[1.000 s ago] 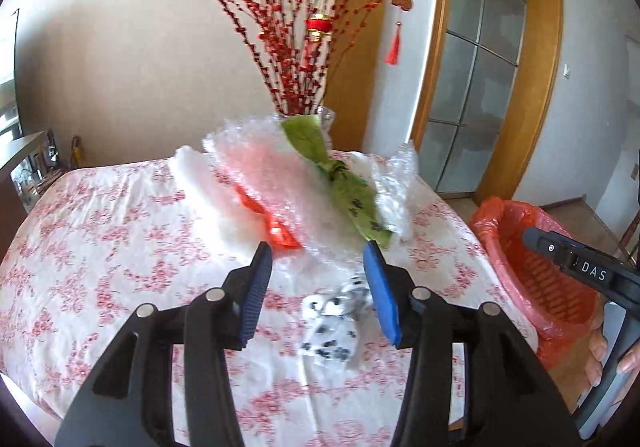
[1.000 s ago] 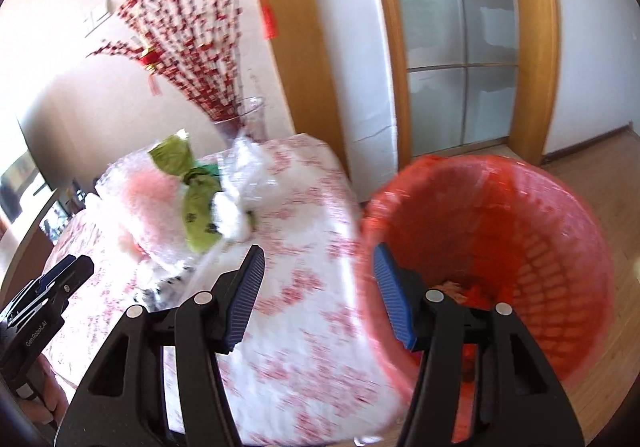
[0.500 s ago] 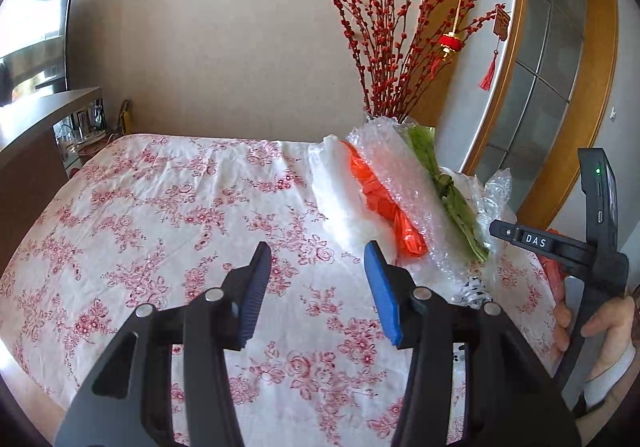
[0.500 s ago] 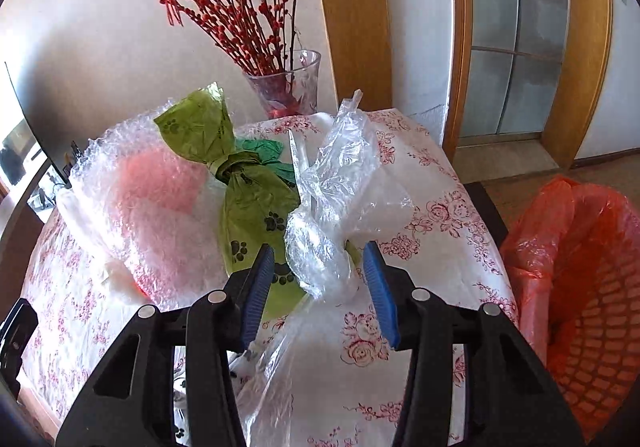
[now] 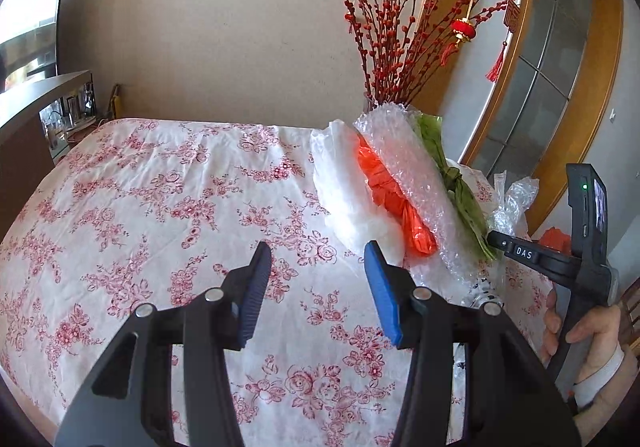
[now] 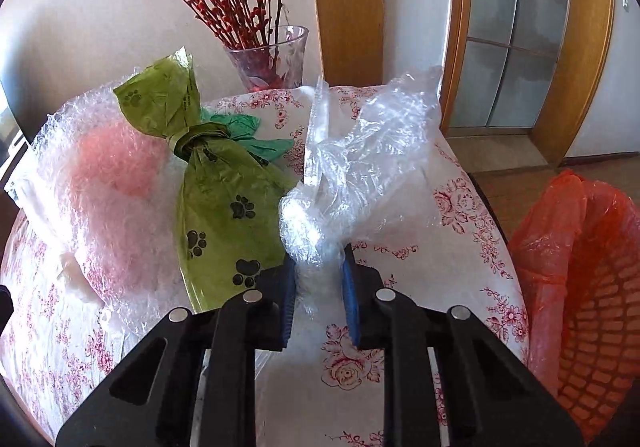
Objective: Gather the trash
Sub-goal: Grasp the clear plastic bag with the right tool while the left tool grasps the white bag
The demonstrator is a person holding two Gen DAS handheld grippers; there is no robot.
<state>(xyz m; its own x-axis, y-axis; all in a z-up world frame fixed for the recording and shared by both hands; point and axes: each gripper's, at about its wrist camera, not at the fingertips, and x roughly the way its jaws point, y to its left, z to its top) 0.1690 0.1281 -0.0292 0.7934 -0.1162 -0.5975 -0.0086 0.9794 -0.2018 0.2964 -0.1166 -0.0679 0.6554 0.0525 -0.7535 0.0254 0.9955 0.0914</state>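
Note:
On the flowered tablecloth lies a heap of trash: a white plastic bag, an orange bag, bubble wrap, a green paw-print bag and a crumpled clear plastic bag. My right gripper is closing, and its blue pads pinch the lower bunch of the clear bag. My left gripper hangs open over bare cloth, just left of the heap, with nothing between its fingers.
A glass vase of red berry branches stands behind the heap. A red-lined mesh basket sits on the floor off the table's right edge. A sideboard is at the far left. A person's hand holds the right gripper.
The right gripper swung from the basket to the heap and narrowed its jaws onto the clear bag. The left gripper slid left, away from the spotted scrap, and kept its opening.

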